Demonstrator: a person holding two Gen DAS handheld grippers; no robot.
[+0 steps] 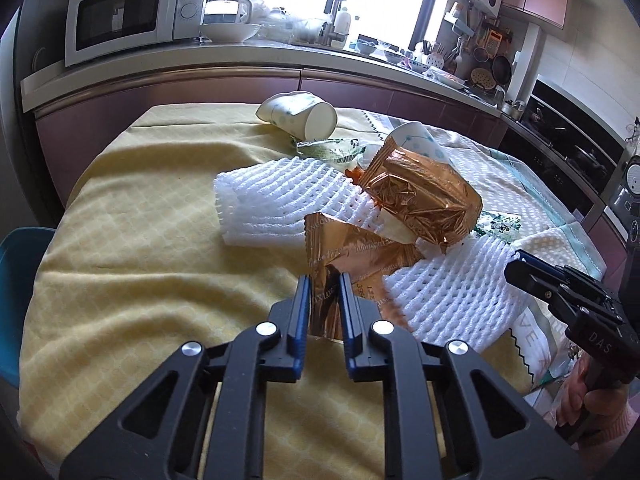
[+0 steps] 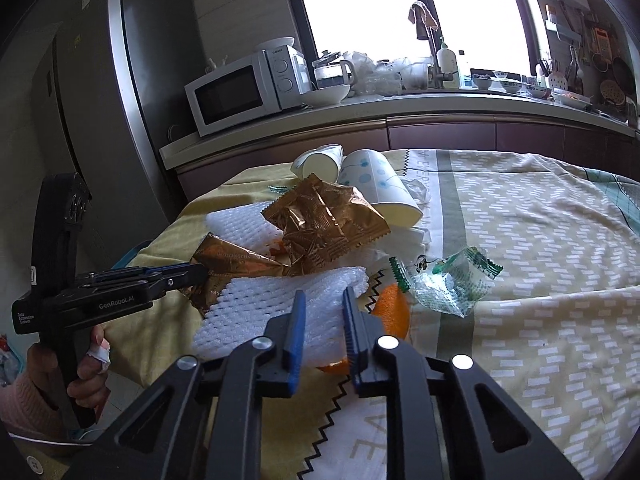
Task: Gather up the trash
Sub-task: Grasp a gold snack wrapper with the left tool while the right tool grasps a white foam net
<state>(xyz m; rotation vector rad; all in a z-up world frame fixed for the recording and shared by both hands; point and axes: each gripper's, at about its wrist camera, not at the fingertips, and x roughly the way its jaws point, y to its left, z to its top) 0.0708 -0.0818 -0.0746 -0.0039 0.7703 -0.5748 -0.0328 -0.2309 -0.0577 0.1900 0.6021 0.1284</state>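
Observation:
A pile of trash lies on the cloth-covered table. My left gripper [image 1: 325, 294] is shut on a flat copper foil wrapper [image 1: 352, 256], which also shows in the right wrist view [image 2: 232, 268]. Behind it lies a crumpled copper wrapper [image 1: 416, 196], with a white foam net [image 1: 280, 204] beside it. My right gripper [image 2: 322, 308] stands around the near edge of a second white foam net [image 2: 288, 300]; its jaws are slightly apart and its hold is unclear. Two paper cups [image 1: 298, 114] [image 2: 380, 188] lie tipped at the back. A clear green wrapper [image 2: 452, 280] lies to the right, and orange peel [image 2: 390, 310] under the net.
A yellow cloth [image 1: 140, 220] covers the table's left part, a patterned cloth [image 2: 540, 260] its right. A kitchen counter [image 1: 240, 60] with a microwave [image 1: 128, 12] runs behind. A fridge [image 2: 120, 100] stands at the left. A blue chair [image 1: 16, 272] sits by the table's left edge.

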